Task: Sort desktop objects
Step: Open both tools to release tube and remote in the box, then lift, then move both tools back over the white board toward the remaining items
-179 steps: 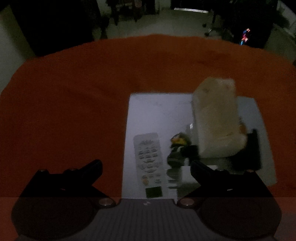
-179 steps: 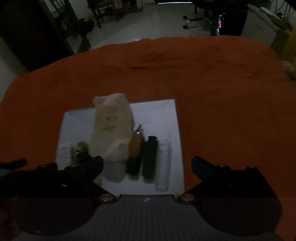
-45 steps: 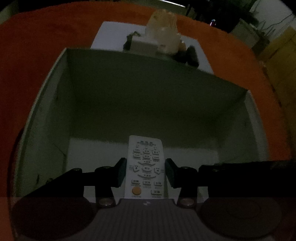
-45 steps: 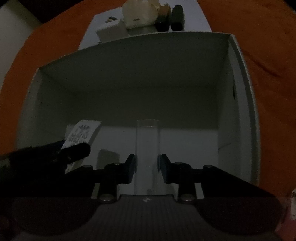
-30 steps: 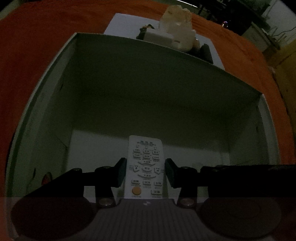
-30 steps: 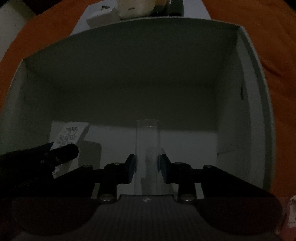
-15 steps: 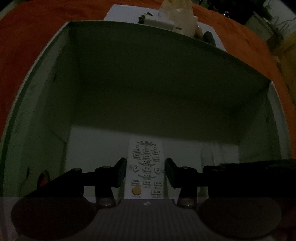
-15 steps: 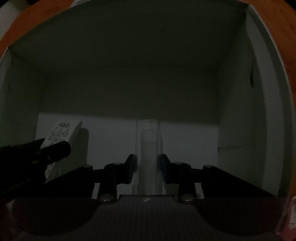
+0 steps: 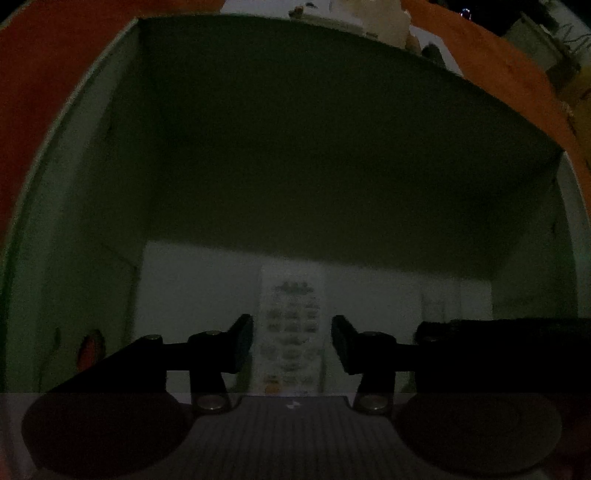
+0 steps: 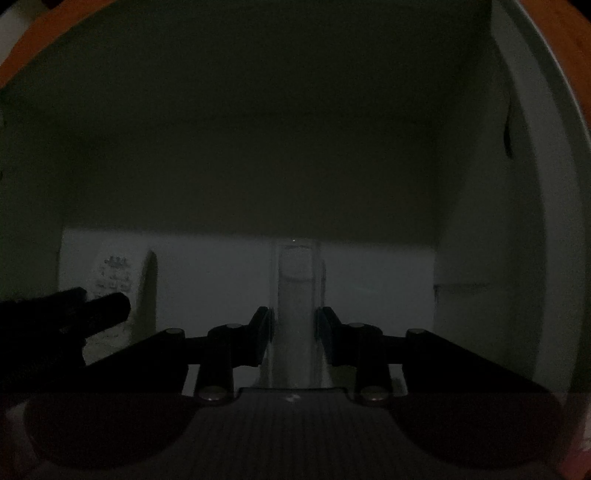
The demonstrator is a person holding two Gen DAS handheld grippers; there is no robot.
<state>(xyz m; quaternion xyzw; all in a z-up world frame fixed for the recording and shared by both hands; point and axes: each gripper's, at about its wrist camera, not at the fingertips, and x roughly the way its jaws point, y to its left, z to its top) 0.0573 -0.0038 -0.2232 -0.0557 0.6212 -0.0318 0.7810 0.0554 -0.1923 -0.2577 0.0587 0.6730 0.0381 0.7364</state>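
Both grippers are low inside a white box (image 9: 74,184). In the left wrist view the white remote control (image 9: 291,328) lies on the box floor between the fingers of my left gripper (image 9: 291,345), whose jaws stand apart from its sides. In the right wrist view my right gripper (image 10: 294,334) is shut on a clear glass tube (image 10: 295,291), which reaches down to the box floor (image 10: 369,280). The remote (image 10: 112,280) and the left gripper's dark finger (image 10: 107,304) show at the left there.
Past the box's far wall, on white paper on the orange tablecloth (image 9: 44,74), stand a pale crumpled bag (image 9: 380,18) and dark items. The box's right wall (image 10: 532,184) has a slot. The right gripper's arm (image 9: 498,339) shows at the right in the left wrist view.
Both grippers have gone deeper into the box. My left gripper's jaws have parted from the remote, which now rests on the floor. The right gripper still grips the tube.
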